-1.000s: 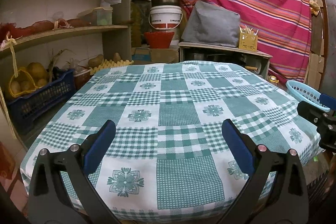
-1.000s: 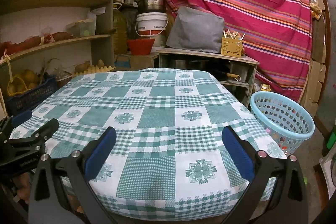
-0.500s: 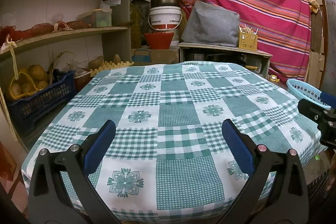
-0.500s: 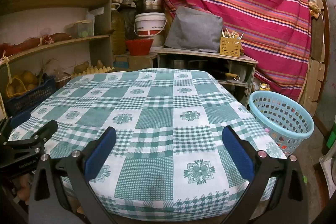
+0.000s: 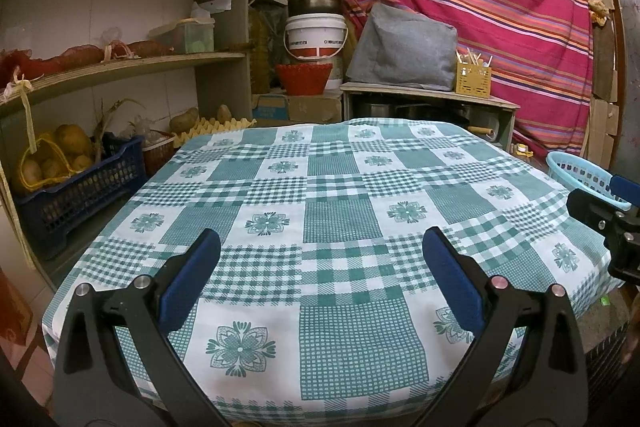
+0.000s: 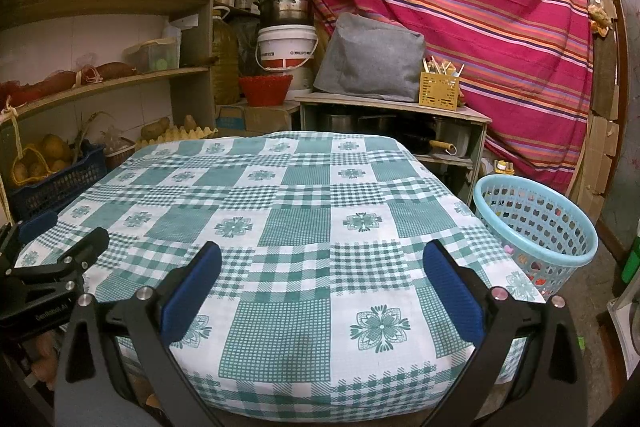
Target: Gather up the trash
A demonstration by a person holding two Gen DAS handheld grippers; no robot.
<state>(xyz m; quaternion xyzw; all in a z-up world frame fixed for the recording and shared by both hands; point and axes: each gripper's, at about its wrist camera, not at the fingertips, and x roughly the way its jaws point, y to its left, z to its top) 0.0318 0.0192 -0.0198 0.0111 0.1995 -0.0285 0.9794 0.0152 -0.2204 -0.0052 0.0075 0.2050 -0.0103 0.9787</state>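
A table under a green and white checked cloth [image 5: 340,219] [image 6: 304,227] fills both views, and no loose trash shows on it. My left gripper [image 5: 320,259] hangs open over the near edge with nothing between its blue pads. My right gripper [image 6: 320,259] is open too, likewise holding nothing. A light blue plastic basket [image 6: 536,227] stands on the floor at the table's right side, with small coloured items inside; its rim [image 5: 576,171] shows in the left wrist view. Each gripper appears at the other view's edge: the right one [image 5: 608,223], the left one [image 6: 52,267].
Wooden shelves [image 5: 120,67] with boxes line the left wall. A dark blue crate of potatoes [image 5: 76,183] sits low beside the table. Behind are a white bucket [image 6: 286,47] under a steel pot, a grey bag [image 6: 372,59] on a low cabinet, and a striped red curtain [image 6: 480,7].
Both views have shifted slightly backward and up, so the table edge sits a little farther off. Both grippers stay open and hold nothing.
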